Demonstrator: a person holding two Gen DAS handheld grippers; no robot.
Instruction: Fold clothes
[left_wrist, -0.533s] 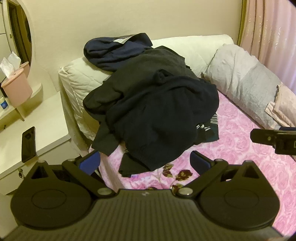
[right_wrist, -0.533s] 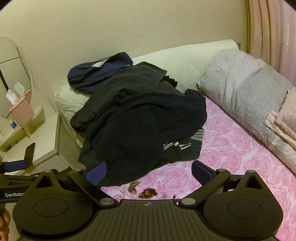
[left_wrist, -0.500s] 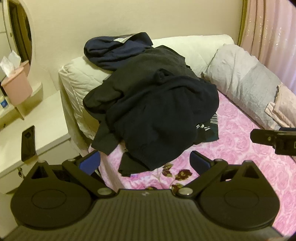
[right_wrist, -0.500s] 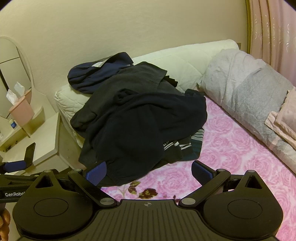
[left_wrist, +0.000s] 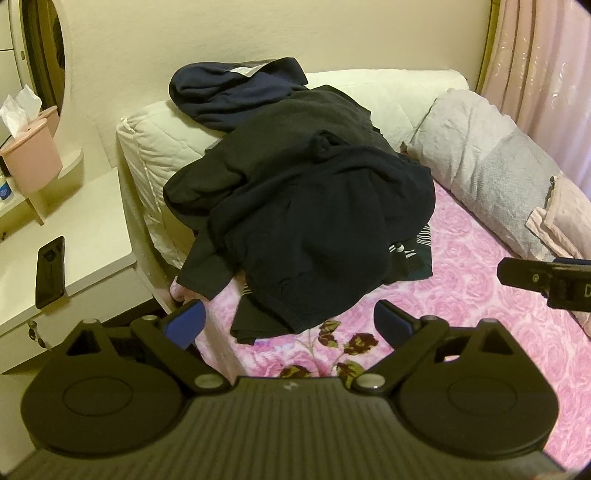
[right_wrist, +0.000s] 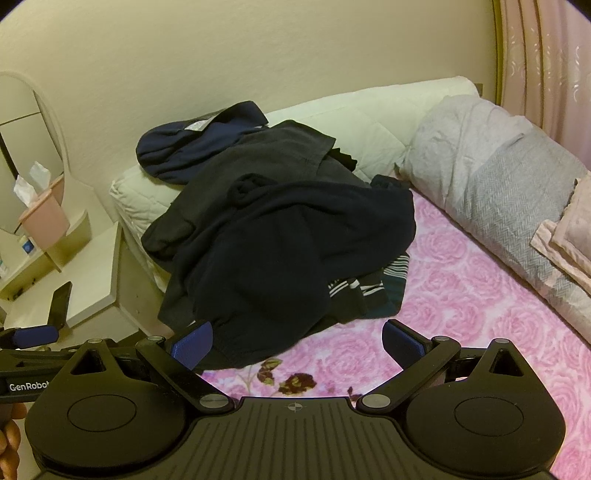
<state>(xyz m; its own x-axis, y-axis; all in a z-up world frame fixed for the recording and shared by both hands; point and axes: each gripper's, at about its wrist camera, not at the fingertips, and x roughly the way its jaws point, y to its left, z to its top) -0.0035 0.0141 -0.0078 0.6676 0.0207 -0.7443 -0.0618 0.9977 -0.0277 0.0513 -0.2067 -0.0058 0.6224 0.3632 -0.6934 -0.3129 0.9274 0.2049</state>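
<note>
Jaws wide open on both left gripper (left_wrist: 288, 325) and right gripper (right_wrist: 297, 341), nothing between the pads, both short of the cloth. Clothes pile (left_wrist: 314, 221) sits at 12 o'clock of each, heaped on the pink sheet (left_wrist: 480, 295) and spilling onto the white pillow (left_wrist: 162, 147). Grey bolster (left_wrist: 491, 170) at 2 o'clock, phone (left_wrist: 50, 271) on the nightstand (left_wrist: 85, 236) at 9.

Cream wall (left_wrist: 147, 44), pink curtain (left_wrist: 535, 66), white nightstand (left_wrist: 85, 229).
</note>
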